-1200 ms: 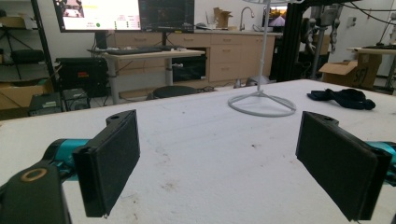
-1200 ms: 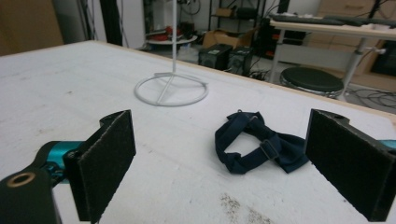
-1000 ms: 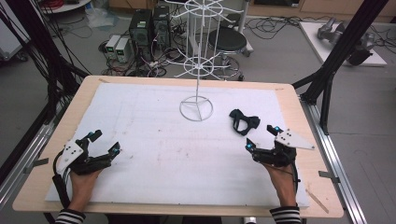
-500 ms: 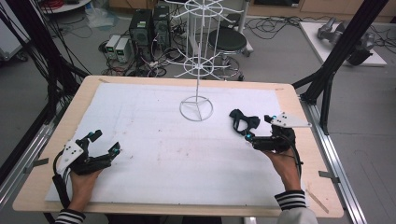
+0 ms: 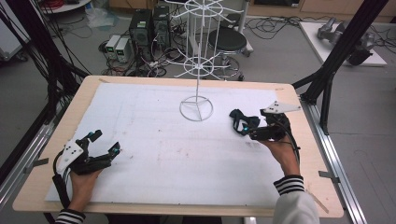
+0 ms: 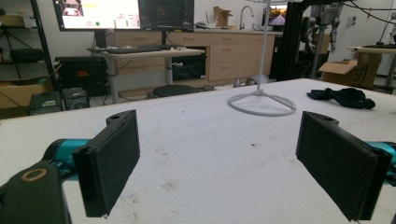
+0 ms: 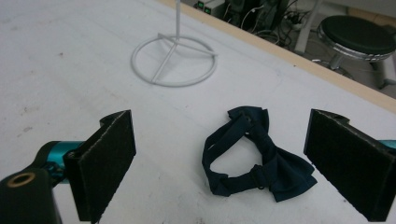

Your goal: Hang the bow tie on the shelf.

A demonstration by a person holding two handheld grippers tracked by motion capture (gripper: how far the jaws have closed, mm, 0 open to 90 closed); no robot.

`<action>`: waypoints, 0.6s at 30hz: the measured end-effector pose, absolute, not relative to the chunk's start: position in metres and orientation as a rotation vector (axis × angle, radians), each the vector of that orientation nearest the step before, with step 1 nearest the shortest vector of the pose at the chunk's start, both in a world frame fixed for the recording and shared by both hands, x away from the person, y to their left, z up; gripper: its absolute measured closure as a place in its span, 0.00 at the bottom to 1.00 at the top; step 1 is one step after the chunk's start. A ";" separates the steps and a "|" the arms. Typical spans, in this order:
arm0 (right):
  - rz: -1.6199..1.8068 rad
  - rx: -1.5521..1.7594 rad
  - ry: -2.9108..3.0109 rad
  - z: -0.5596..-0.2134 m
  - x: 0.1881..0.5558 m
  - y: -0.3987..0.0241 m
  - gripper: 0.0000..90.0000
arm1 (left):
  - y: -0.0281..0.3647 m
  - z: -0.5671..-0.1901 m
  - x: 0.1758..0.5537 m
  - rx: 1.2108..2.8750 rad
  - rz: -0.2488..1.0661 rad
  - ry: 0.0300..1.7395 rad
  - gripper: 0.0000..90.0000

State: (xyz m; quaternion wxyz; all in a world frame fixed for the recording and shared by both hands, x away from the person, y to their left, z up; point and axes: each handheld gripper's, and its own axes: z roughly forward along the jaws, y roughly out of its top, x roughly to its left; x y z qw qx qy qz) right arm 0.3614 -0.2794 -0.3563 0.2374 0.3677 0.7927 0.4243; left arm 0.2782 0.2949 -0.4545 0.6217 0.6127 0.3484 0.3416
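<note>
A dark navy bow tie (image 5: 237,119) with its strap looped lies flat on the white sheet at the right, just right of the white wire rack's ring base (image 5: 196,108). My right gripper (image 5: 246,128) is open and low over the table, jaws pointing left at the tie. In the right gripper view the bow tie (image 7: 275,170) lies just ahead, between the lines of the two pads, with the right gripper (image 7: 226,165) touching nothing. My left gripper (image 5: 105,142) rests open near the front left corner. In the left gripper view, the left gripper (image 6: 229,163) holds nothing.
The rack's thin pole (image 5: 198,70) rises from the ring base and carries wire hook tiers above the table's far middle. A white sheet (image 5: 154,140) covers the wooden tabletop (image 5: 308,154). Black frame posts (image 5: 336,51) stand at the right. Computers and a stool (image 5: 227,39) are on the floor beyond.
My right gripper has moved forward and to the left, up to the bow tie. The left gripper and the tie have stayed where they were.
</note>
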 end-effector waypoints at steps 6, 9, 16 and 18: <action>1.096 1.003 2.254 -0.359 0.375 -0.273 0.09 | 0.295 -0.455 0.278 1.408 0.784 0.801 0.16; 1.082 0.999 2.277 -0.360 0.381 -0.270 0.09 | 0.295 -0.455 0.278 1.410 0.782 0.800 0.16; 0.984 0.999 2.358 -0.366 0.396 -0.262 0.09 | 0.295 -0.454 0.278 1.410 0.781 0.801 0.16; 0.975 1.001 2.367 -0.366 0.398 -0.262 0.09 | 0.295 -0.454 0.278 1.410 0.780 0.802 0.16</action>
